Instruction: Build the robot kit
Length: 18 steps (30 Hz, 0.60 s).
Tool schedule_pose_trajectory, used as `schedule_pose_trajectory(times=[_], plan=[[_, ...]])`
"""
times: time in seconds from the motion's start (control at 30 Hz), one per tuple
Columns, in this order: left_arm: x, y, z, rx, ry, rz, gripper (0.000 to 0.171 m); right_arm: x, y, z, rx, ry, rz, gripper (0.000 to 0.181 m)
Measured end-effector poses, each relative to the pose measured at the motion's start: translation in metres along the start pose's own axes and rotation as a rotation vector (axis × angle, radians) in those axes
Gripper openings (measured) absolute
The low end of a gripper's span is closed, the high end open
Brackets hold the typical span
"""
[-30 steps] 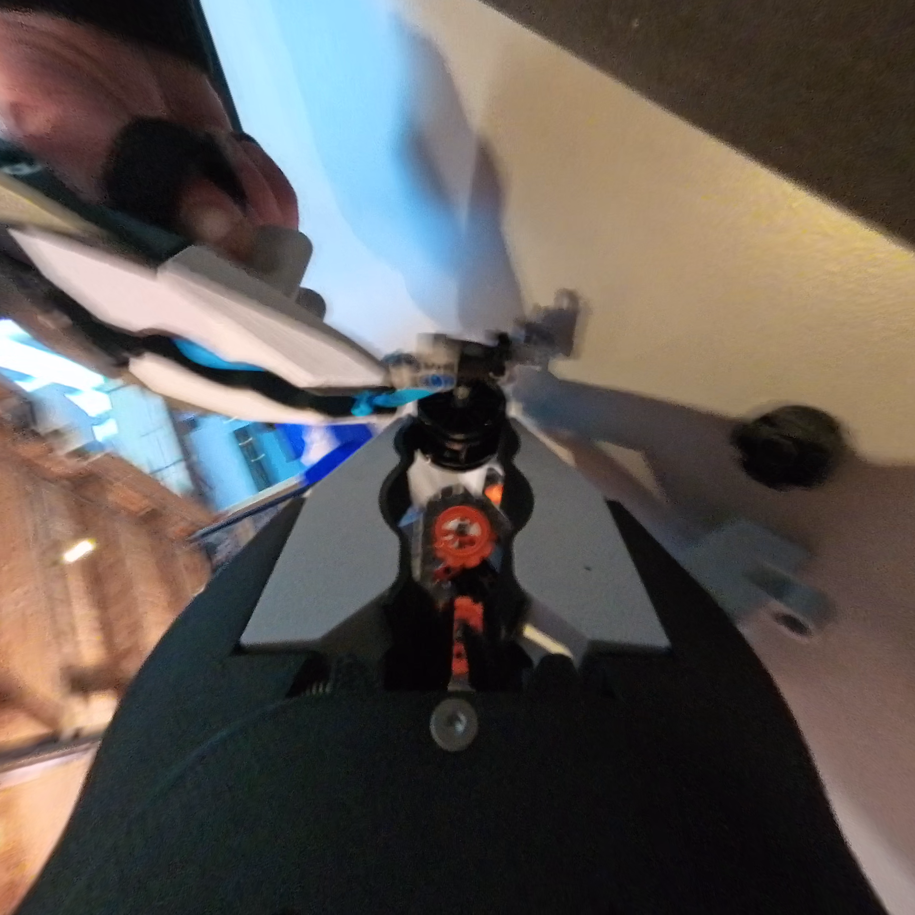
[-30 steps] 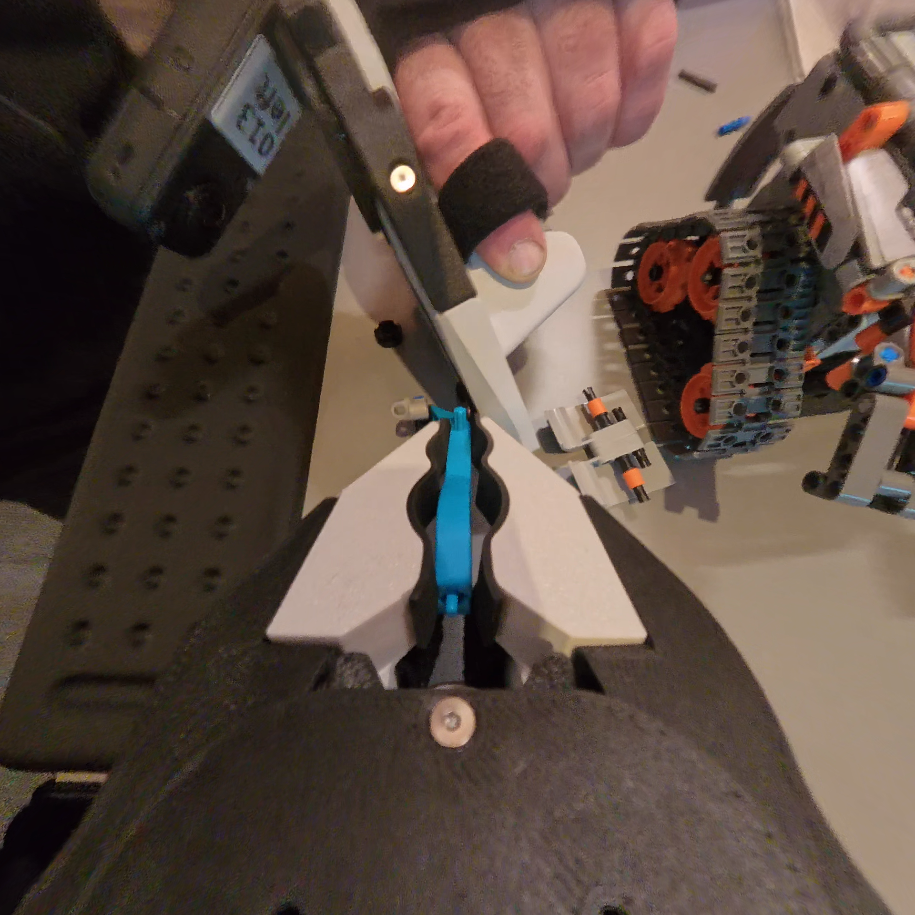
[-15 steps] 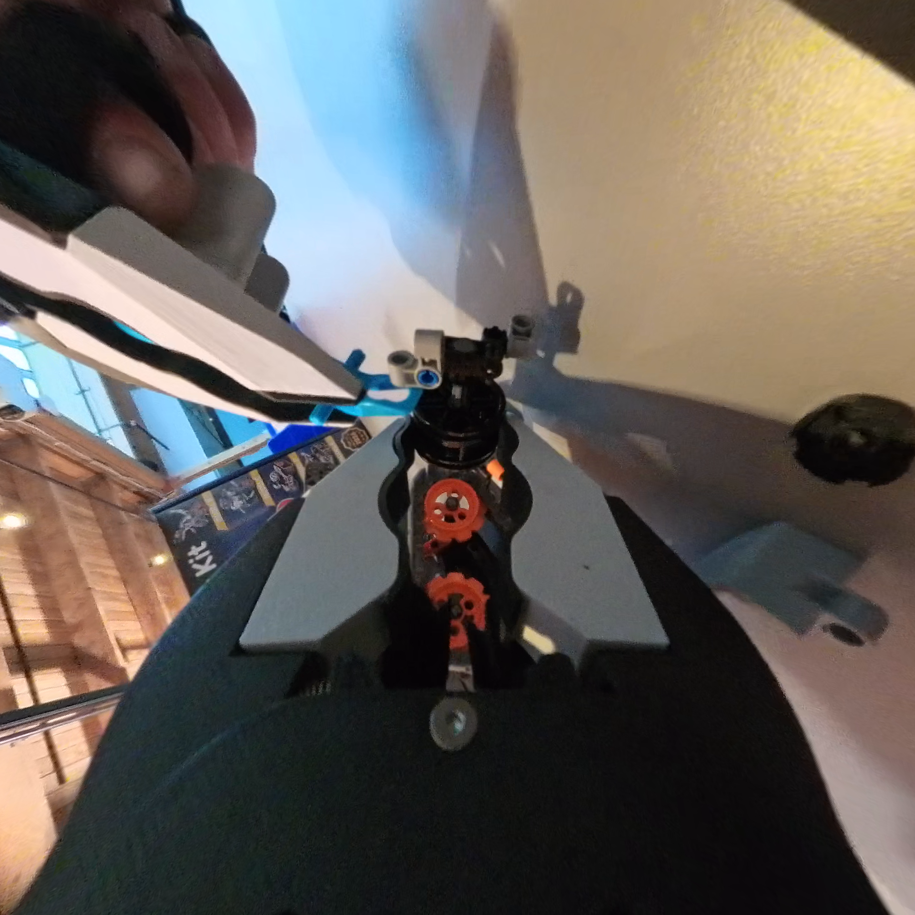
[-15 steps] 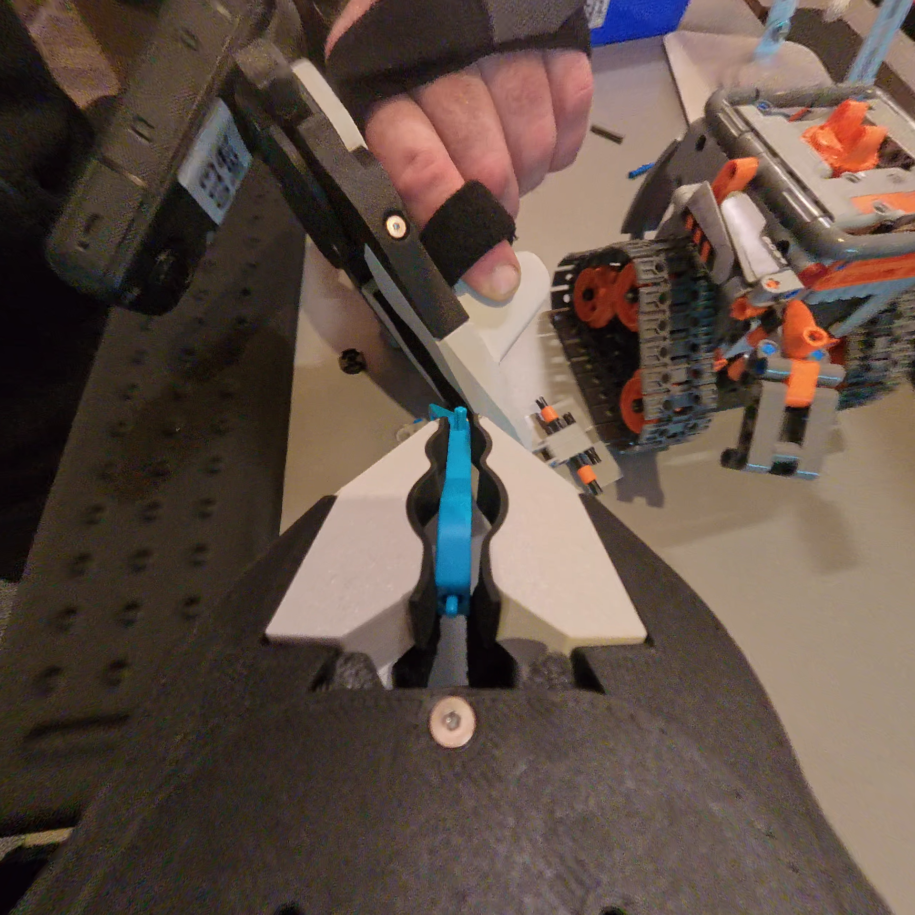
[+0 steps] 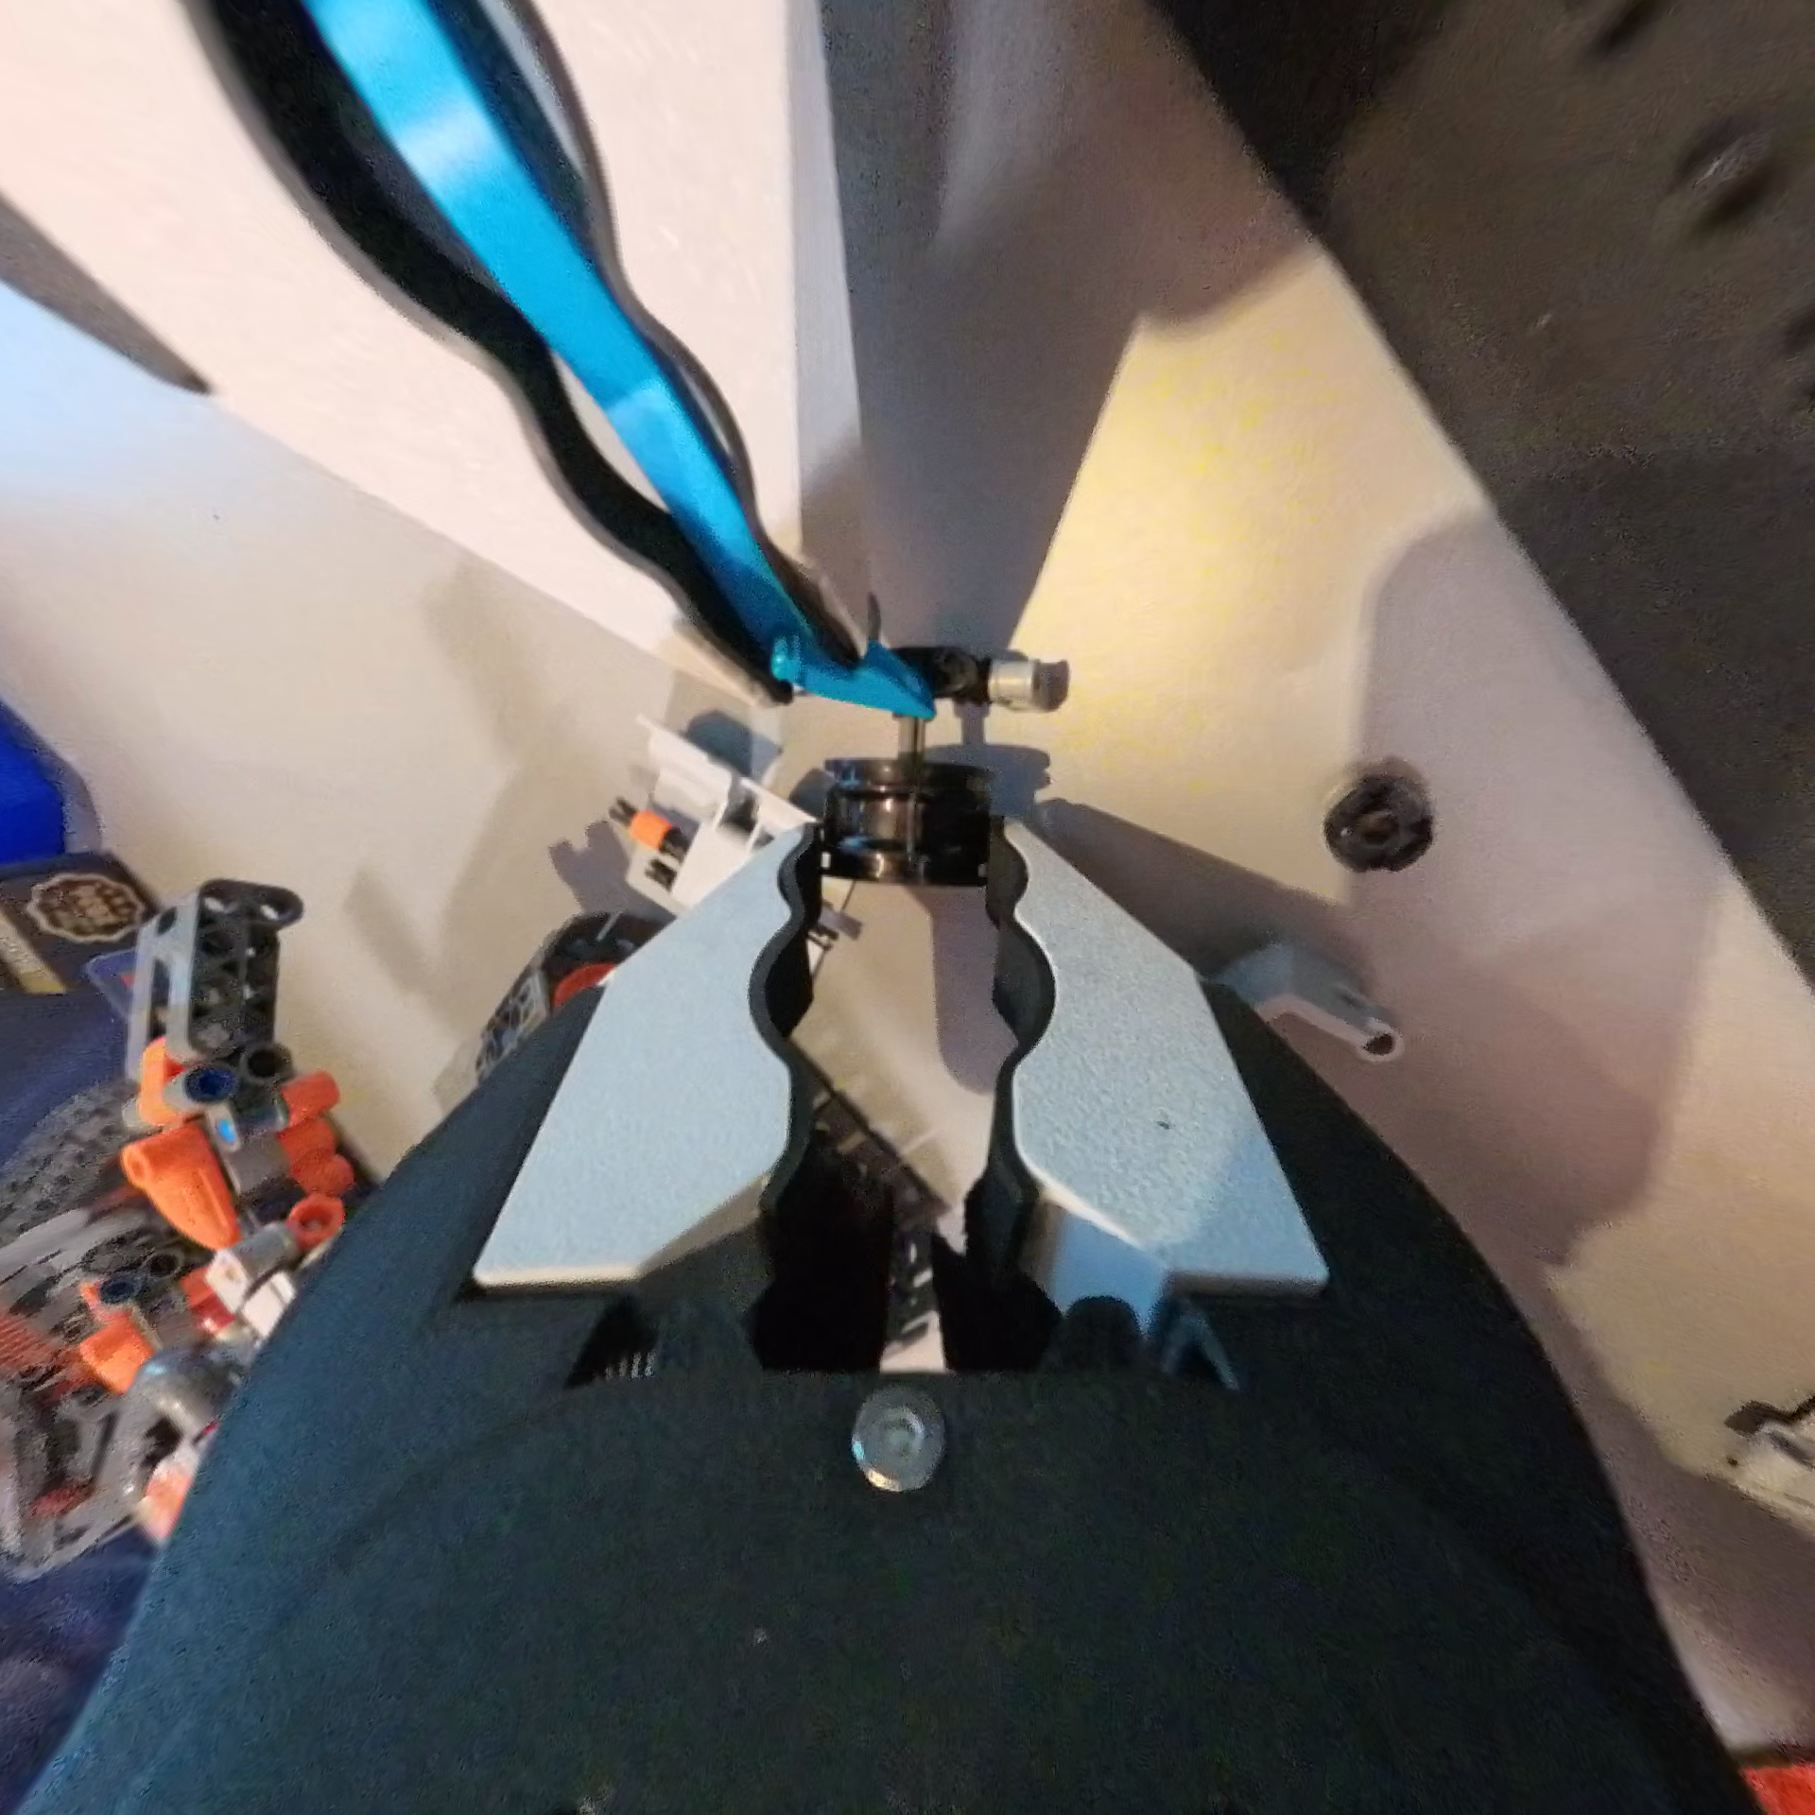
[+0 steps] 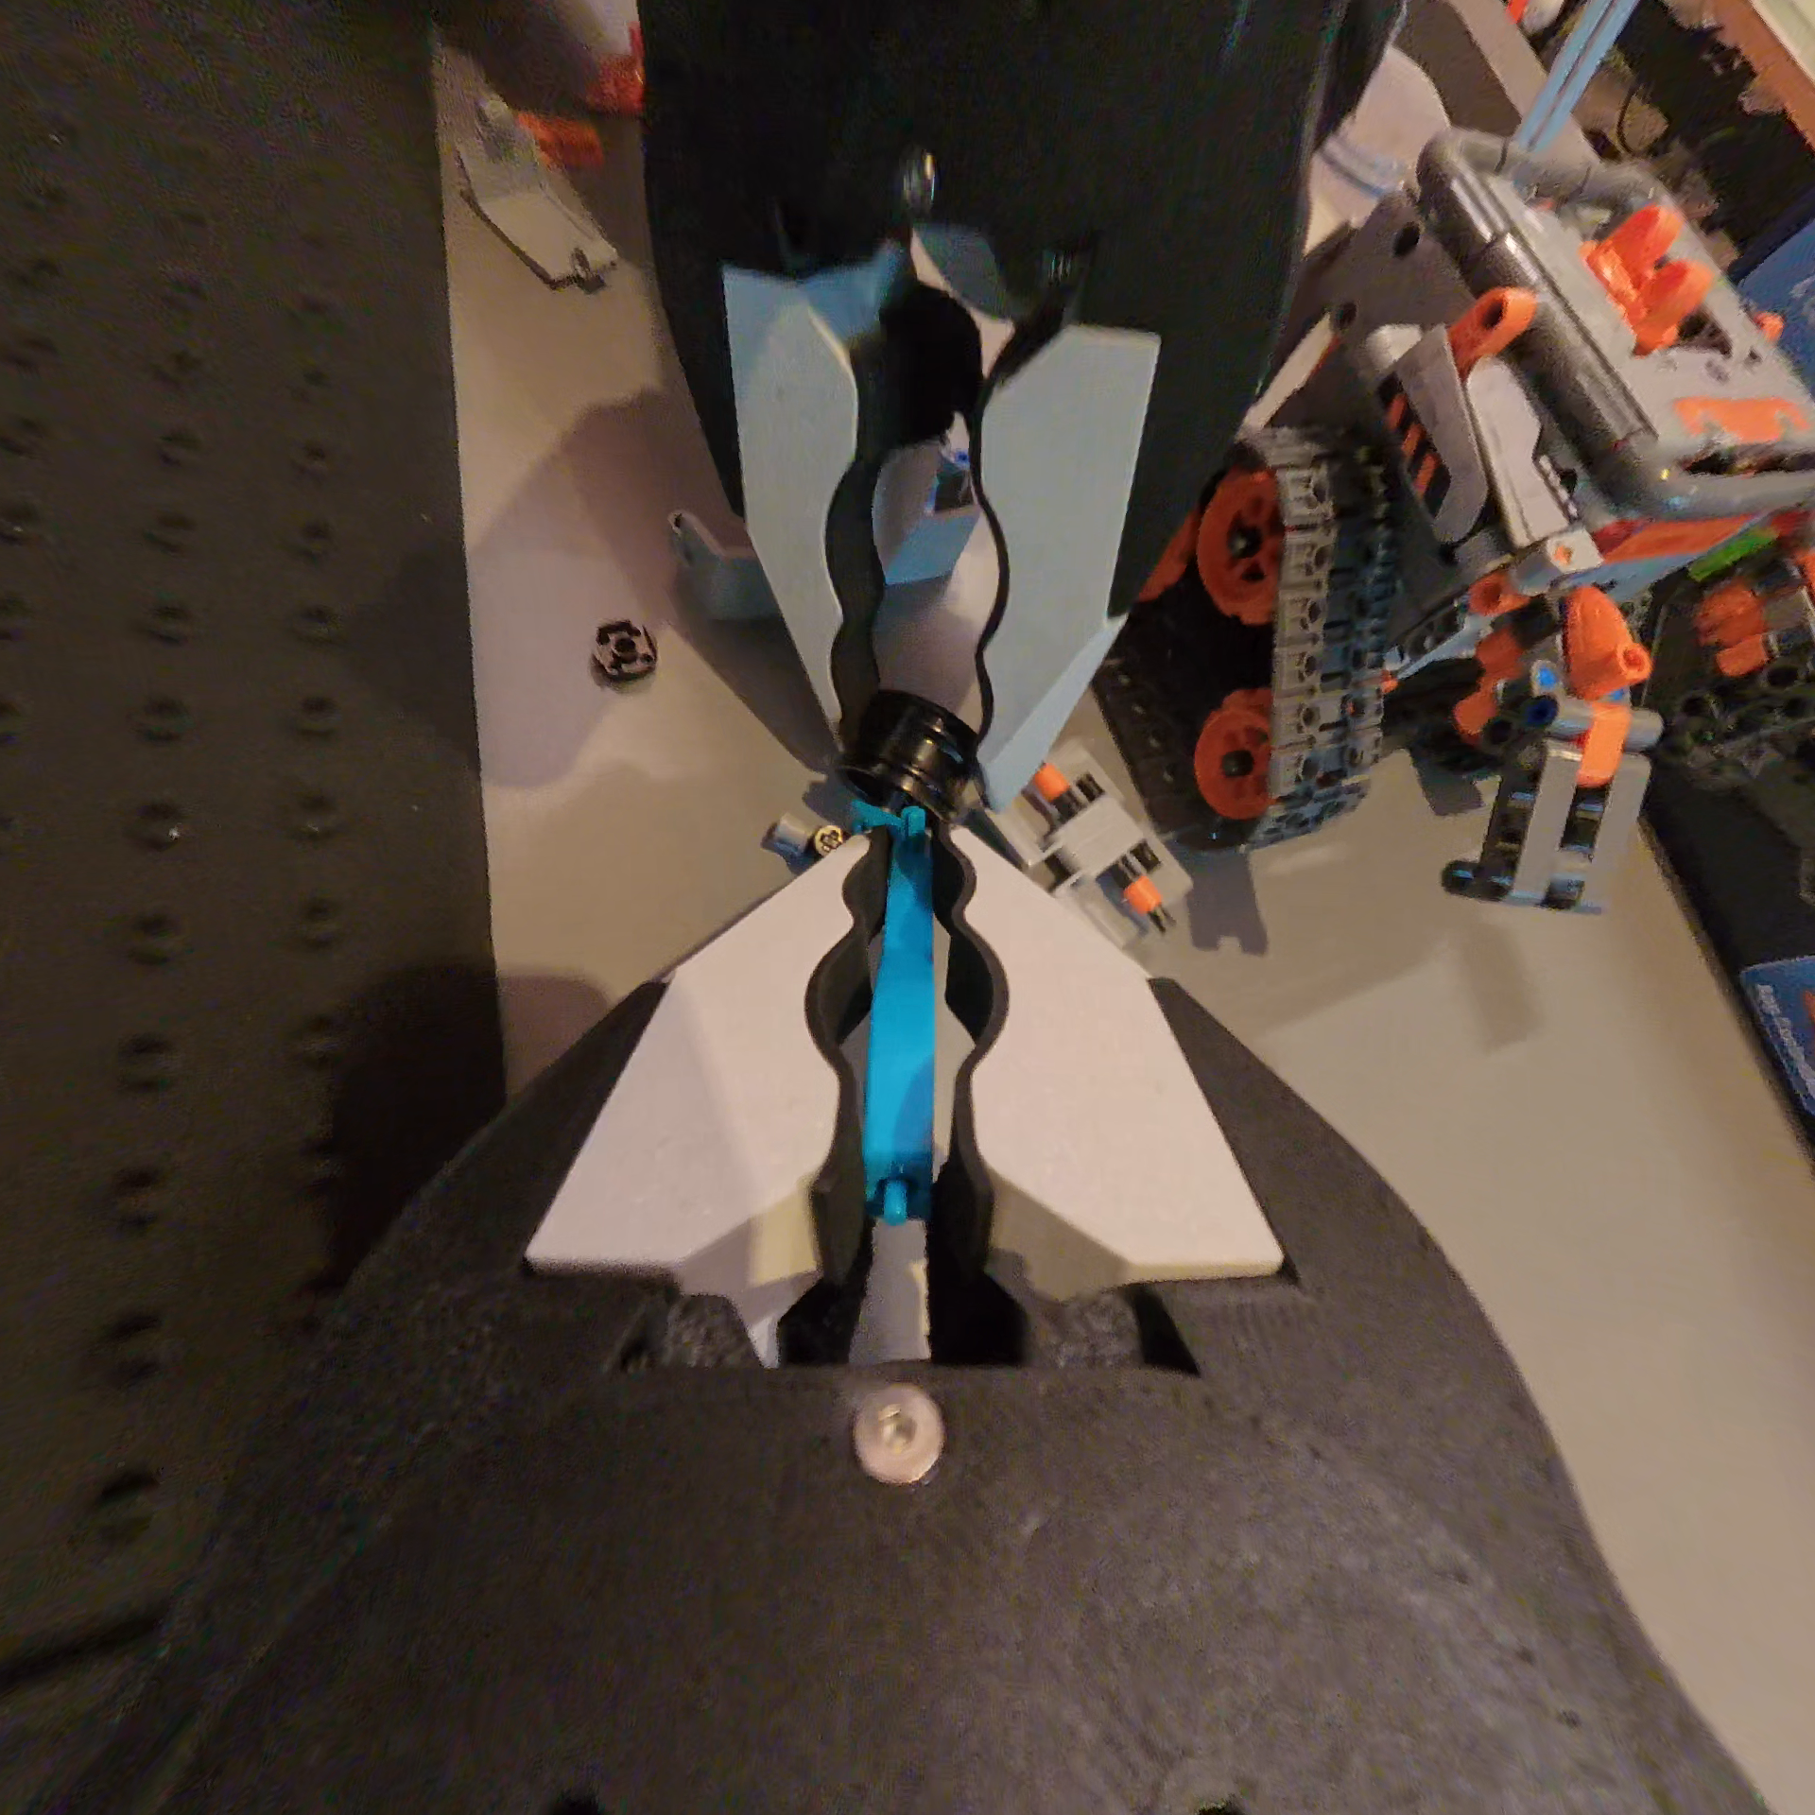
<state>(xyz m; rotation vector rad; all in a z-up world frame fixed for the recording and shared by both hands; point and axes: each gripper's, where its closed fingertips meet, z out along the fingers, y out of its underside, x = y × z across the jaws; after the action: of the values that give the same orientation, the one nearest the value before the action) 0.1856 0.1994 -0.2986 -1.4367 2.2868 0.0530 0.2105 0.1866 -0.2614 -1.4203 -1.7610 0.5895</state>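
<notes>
1. Since half a second ago, both my grippers have swung round to face each other tip to tip; the hand that showed beside the left gripper in the right wrist view is now out of frame, and the tracked model has come into the left wrist view.
2. Left gripper [image 5: 904, 835]: jaws pinch a short glossy black plastic cylinder with grooved rings [image 5: 906, 820] right at the fingertips. Rest of the jaw gap behind it is bare.
3. Right gripper [image 6: 908, 845]: jaws clamped on a long flat bright-blue plastic lever tool [image 6: 899, 1021] lying lengthwise between the pads.
4. Blue tool's tip [image 5: 850, 683] touches a small black-and-grey pin piece [image 5: 992, 678] sticking out beyond the cylinder's front end.
5. From the right wrist view, the cylinder [image 6: 908, 751] sits just beyond my right fingertips, blue tip against its lower rim.
6. Around: grey-and-orange tracked brick model [image 6: 1473, 550] to the right on the pale tabletop [image 6: 1424, 1129]; small grey connector block with orange pins [image 6: 1100, 850] just beside the fingertips; small round black part [image 6: 625, 648] lies apart to the left, near a dark perforated panel [image 6: 216, 687].
</notes>
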Motion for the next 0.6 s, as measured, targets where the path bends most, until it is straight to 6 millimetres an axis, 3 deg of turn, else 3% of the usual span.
schedule_pose_trajectory(times=[0.13,0.27,0.6], plan=[[0.007,-0.012,-0.002,0.100,0.099,-0.139,0.030,-0.003,0.003,-0.002,-0.003,-0.002,0.024,0.006],[0.013,-0.010,0.004,0.127,0.165,-0.238,0.031,-0.003,0.007,-0.002,-0.012,0.015,0.029,0.006],[0.014,-0.020,0.006,0.176,0.201,-0.314,0.031,-0.004,0.016,0.004,-0.070,0.034,0.014,0.006]])
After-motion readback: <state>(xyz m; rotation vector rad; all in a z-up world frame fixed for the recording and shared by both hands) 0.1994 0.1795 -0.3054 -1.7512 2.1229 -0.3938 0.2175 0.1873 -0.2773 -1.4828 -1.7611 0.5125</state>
